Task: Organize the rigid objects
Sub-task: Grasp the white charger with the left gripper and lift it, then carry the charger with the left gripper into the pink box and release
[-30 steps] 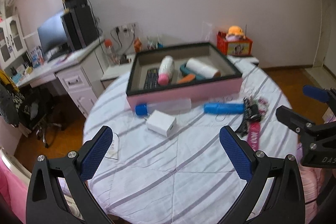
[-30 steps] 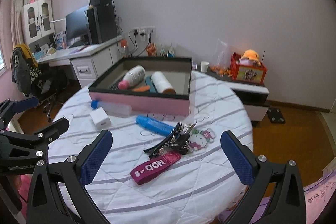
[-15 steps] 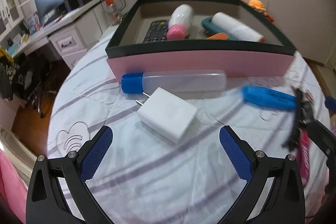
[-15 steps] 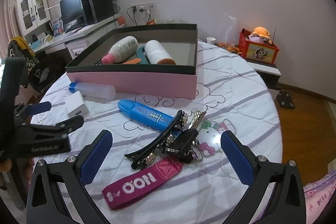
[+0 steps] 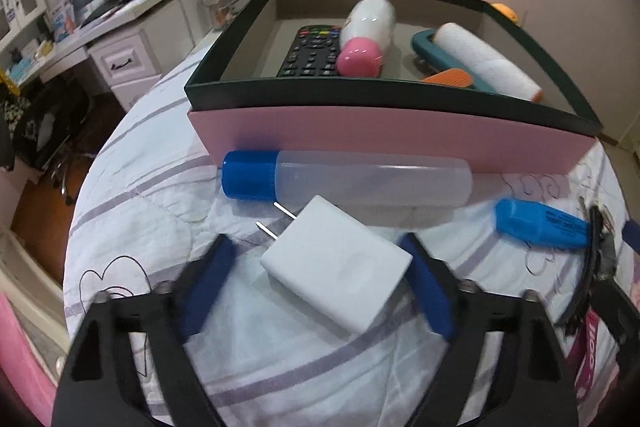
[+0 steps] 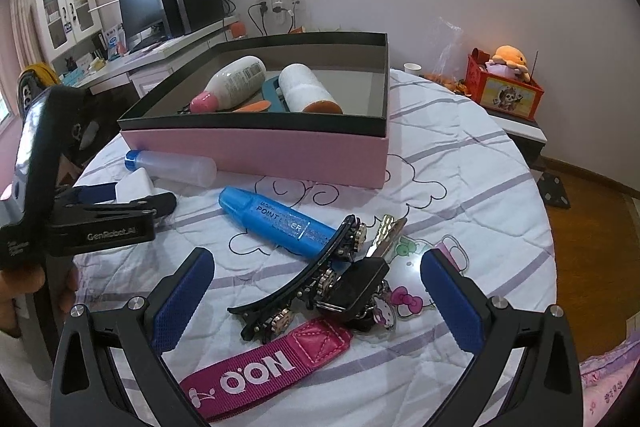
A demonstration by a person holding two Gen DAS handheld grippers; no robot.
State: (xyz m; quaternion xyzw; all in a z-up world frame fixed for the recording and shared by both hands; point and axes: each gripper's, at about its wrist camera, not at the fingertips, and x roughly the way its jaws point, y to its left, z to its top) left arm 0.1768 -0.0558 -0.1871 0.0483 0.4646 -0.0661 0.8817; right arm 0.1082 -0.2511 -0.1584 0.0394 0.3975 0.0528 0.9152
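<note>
A white charger plug (image 5: 337,269) lies on the round table between the blurred blue fingers of my left gripper (image 5: 318,285); the right pad is at its corner, the left pad stands apart. It also shows in the right wrist view (image 6: 134,183). A clear bottle with a blue cap (image 5: 344,183) lies against the pink box (image 5: 384,141). The box holds a remote (image 5: 312,55), a white bottle (image 5: 366,37) and a white roll (image 5: 486,61). My right gripper (image 6: 316,297) is open over a black hair clip (image 6: 298,281), keys (image 6: 360,285) and a pink strap (image 6: 264,369). A blue marker (image 6: 276,221) lies beyond.
The striped cloth on the table (image 6: 460,163) reaches its edge close on the left and right. A desk with a monitor (image 6: 140,7) stands behind left. A red toy box (image 6: 506,89) sits on a low shelf at the right.
My left gripper has moved down and forward to the charger plug, and its fingers have narrowed around it. My right gripper has lowered toward the hair clip and keys.
</note>
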